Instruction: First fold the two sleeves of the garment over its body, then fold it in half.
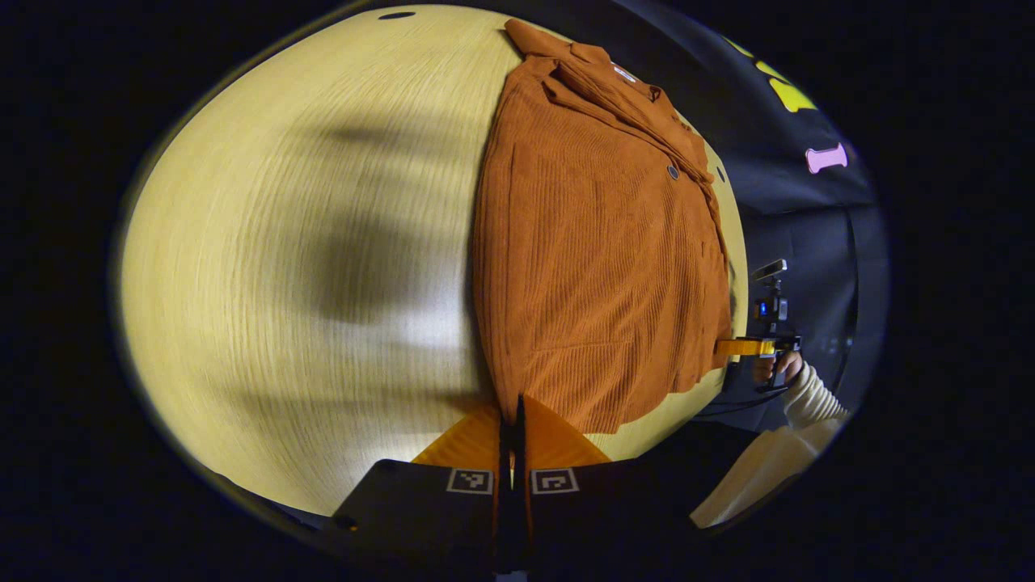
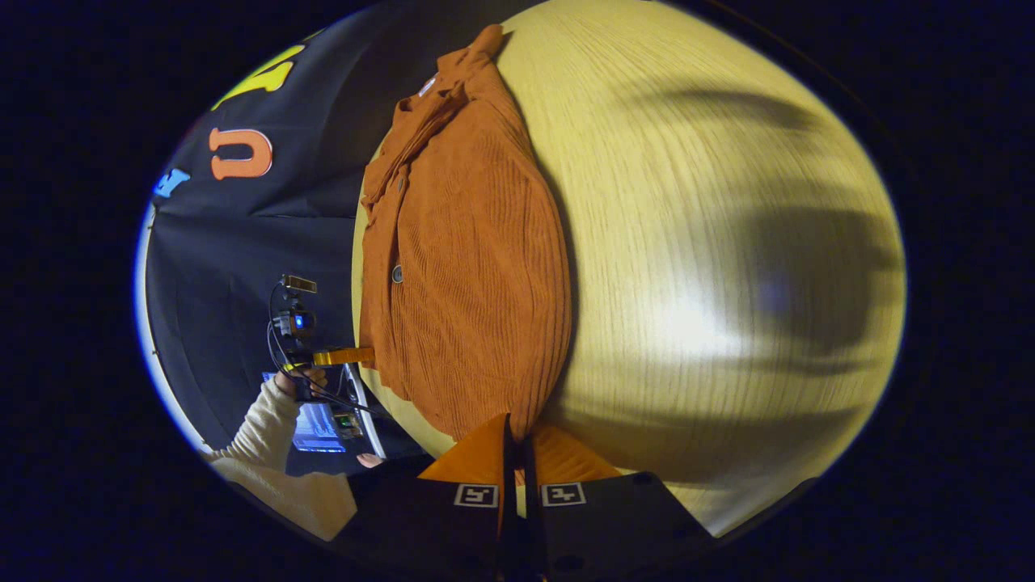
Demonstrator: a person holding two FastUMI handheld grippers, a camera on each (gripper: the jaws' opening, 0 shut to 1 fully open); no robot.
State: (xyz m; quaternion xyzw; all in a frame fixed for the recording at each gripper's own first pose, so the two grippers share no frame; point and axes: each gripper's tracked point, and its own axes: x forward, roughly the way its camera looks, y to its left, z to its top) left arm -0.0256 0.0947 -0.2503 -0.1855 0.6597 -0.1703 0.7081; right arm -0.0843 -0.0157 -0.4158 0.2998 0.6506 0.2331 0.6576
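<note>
A: What does the left gripper view record, read left to right?

B: Pale wooden tabletop (image 1: 307,267) lies left of the jaws; the orange garment (image 1: 598,267) spreads ahead and to their right, sleeves already folded over its body. The left gripper (image 1: 517,424) has its jaws together, pinching the garment's near hem. Far right, the right gripper (image 1: 740,347) meets the opposite hem corner, held by a hand (image 1: 780,368) in a ribbed cream sleeve (image 1: 813,396).

A: And the right gripper view?

B: Mirrored: the left gripper (image 2: 348,356) and its hand (image 2: 295,380) appear far left, the garment (image 2: 469,275) ahead-left, tabletop (image 2: 728,267) to the right. The right gripper's (image 2: 517,428) jaws are closed on the hem.
</note>
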